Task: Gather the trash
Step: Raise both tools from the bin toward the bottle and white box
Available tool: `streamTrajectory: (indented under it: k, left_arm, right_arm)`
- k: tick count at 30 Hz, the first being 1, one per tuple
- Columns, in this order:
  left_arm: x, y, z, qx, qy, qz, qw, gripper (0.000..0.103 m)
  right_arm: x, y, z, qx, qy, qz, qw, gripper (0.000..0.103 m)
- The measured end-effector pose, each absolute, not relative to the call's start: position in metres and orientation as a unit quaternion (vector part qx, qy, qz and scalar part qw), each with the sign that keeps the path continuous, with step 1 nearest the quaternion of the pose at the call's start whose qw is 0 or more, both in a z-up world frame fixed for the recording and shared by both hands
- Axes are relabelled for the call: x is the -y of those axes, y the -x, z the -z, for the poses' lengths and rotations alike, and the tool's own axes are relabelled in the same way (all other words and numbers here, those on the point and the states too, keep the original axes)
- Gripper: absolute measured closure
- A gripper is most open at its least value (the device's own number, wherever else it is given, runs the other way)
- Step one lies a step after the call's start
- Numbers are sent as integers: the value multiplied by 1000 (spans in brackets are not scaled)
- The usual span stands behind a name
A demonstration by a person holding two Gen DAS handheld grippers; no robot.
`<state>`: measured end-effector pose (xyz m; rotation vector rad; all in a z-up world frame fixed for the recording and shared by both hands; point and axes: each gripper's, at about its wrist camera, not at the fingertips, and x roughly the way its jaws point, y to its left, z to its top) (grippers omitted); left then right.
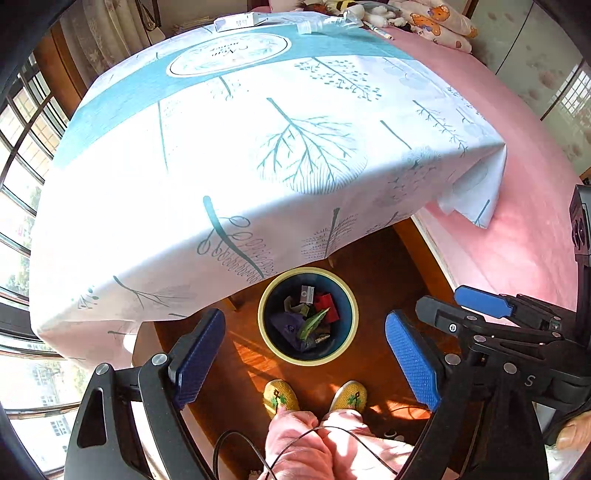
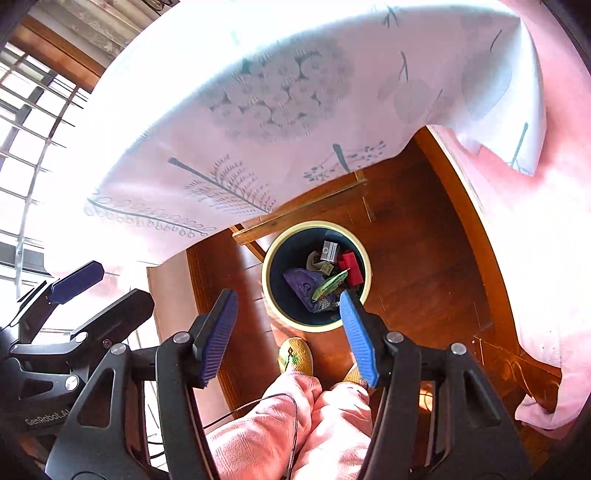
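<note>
**Tongs empty above the bin**

Left tongs (image 1: 304, 363), seen from the left wrist, stood wide apart with nothing between the blue pads, aimed steeply down at the floor. Between them lay the trash bin (image 1: 307, 316), a dark tub with a pale yellow rim, standing on the wooden floor (image 1: 388, 266) just past the person's yellow slippers (image 1: 280, 397). Inside it sat the collected trash (image 1: 308, 317): a red packet, a purple wrapper, a green strip and a small grey box. Placed at the counter's near edge, the bin probably let scraps be carried a short way and dropped straight in. The right tongs (image 1: 439, 314) showed at the right of this view, likewise apart and empty. Over the counter hung a white cloth with teal trees (image 1: 258, 147). At its far end lay a white box (image 1: 240, 21) and a clear plastic wrapper (image 1: 332, 22), which may be trash not yet picked up.

From the right wrist, the right tongs (image 2: 291, 338) were open, holding nothing, with the bin (image 2: 316, 275) showing between and beyond their tips. The left tongs (image 2: 103, 288) stood at the left, also parted. The pink bedspread (image 2: 535, 240) lay to the right. Both tools hung well above the bin, which suits a release judged already made.
</note>
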<state>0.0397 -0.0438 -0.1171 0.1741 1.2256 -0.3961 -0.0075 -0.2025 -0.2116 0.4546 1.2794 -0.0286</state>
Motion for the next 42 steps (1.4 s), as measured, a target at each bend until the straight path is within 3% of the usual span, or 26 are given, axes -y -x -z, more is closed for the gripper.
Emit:
streamTrajectory:
  k: [5, 13, 27, 34, 42]
  left_arm:
    - [39, -36, 31, -524, -82, 190, 827, 10]
    - [28, -42, -64, -483, -85, 163, 856, 9]
    - [-7, -138, -228, -414, -111, 145, 892, 9]
    - [-11, -257, -263, -392, -132, 168, 895, 9]
    - [24, -427, -214, -395, -223, 262, 852, 9]
  right_arm:
    - [204, 12, 130, -554, -203, -9, 807, 46]
    - [210, 9, 23, -497, -185, -46, 847, 45]
    - [210, -62, -80, -423, -144, -74, 891, 45]
    - [231, -150, -104, -406, -151, -29, 901, 43]
    - [269, -285, -72, -422, -215, 70, 878, 43]
